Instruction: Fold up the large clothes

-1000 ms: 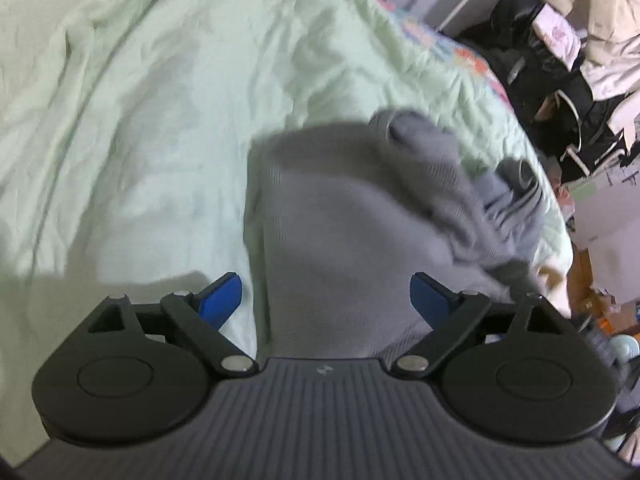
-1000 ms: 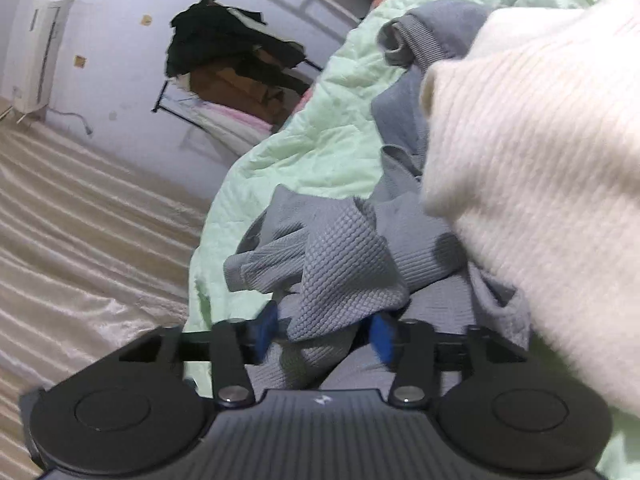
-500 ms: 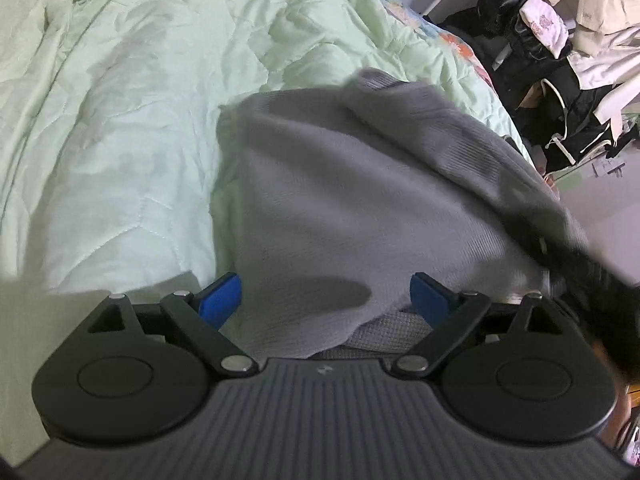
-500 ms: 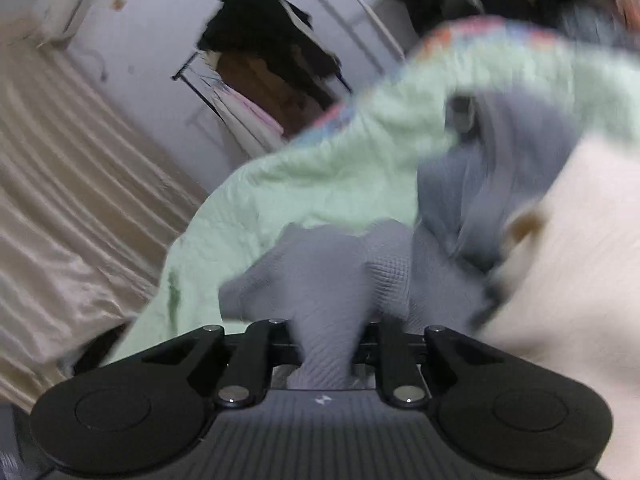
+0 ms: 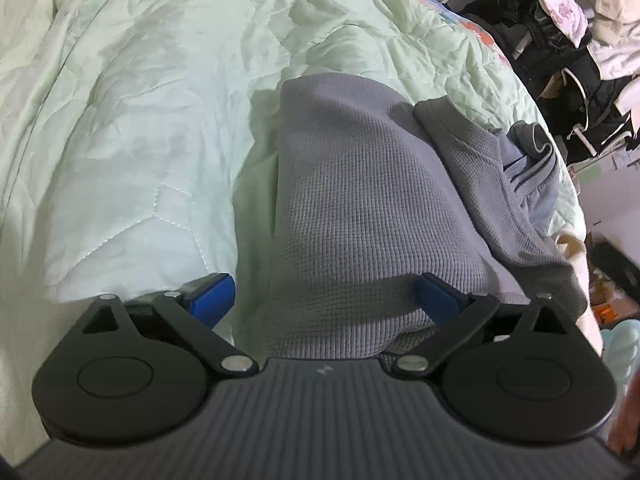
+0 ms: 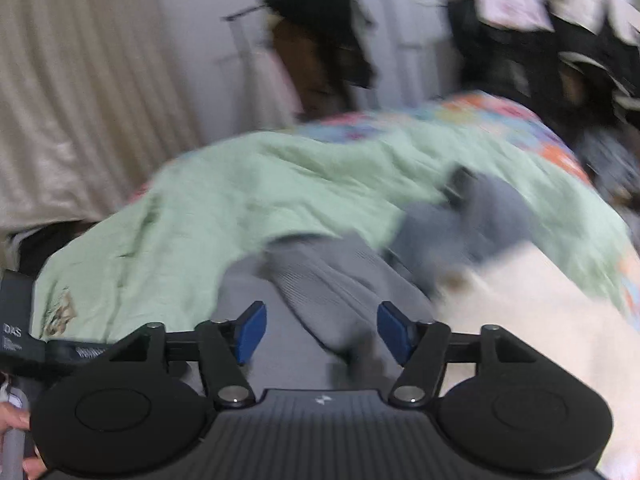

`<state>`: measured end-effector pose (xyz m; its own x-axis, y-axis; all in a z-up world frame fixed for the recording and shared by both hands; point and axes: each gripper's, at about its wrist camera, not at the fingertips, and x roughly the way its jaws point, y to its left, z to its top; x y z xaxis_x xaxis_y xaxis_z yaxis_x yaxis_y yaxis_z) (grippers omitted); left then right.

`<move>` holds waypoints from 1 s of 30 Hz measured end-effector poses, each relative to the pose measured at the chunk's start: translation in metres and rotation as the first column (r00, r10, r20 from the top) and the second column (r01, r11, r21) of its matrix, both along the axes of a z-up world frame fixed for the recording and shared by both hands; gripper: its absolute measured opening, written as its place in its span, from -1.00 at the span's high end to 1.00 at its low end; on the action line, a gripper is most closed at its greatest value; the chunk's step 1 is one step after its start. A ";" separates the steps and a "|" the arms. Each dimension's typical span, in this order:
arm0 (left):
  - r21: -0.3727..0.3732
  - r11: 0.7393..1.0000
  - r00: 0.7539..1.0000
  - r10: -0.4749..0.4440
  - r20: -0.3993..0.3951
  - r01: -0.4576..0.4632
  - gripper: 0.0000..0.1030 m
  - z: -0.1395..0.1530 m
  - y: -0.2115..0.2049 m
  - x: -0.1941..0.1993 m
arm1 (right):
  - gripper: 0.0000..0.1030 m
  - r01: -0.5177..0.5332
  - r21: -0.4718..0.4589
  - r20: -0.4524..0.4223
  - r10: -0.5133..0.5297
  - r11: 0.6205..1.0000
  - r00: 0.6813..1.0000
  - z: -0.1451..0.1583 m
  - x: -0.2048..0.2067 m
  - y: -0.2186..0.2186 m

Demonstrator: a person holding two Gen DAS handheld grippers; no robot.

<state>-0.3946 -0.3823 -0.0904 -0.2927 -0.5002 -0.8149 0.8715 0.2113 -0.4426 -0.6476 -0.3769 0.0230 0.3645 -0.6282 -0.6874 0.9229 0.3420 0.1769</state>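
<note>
A grey waffle-knit garment (image 5: 372, 200) lies folded lengthwise on the pale green quilt (image 5: 152, 112), with a sleeve laid along its right side. My left gripper (image 5: 324, 300) is open, its blue pads either side of the garment's near end. In the blurred right wrist view my right gripper (image 6: 320, 330) is open, and a fold of the grey garment (image 6: 332, 300) lies between and beyond its pads. A cream knit garment (image 6: 532, 320) lies to the right of it.
Another blue-grey garment (image 5: 532, 156) is bunched at the quilt's right edge. A clothes rack with dark clothes (image 5: 560, 40) stands beyond the bed. A hanging rail with dark clothes (image 6: 320, 40) and a curtain (image 6: 80, 100) stand behind the bed.
My right gripper has opened and let go of the grey garment. The sleeve has been laid over the garment's right side. My left gripper has stayed open at the near end.
</note>
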 end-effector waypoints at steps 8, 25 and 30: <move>-0.006 1.000 1.000 -0.022 -0.011 0.022 -0.93 0.000 0.004 0.002 | 0.72 -0.043 0.158 -0.161 0.069 0.987 0.984 -0.059 0.049 -0.089; 0.033 0.998 0.938 0.068 -0.341 -0.061 -0.93 0.008 0.016 0.017 | -0.47 0.149 0.350 0.365 -0.282 0.925 0.887 -0.032 -0.081 0.050; 0.072 0.992 0.879 0.122 -0.460 -0.100 -0.93 0.002 0.024 0.019 | -0.51 0.126 0.604 0.485 -0.488 0.787 0.726 -0.066 -0.096 0.073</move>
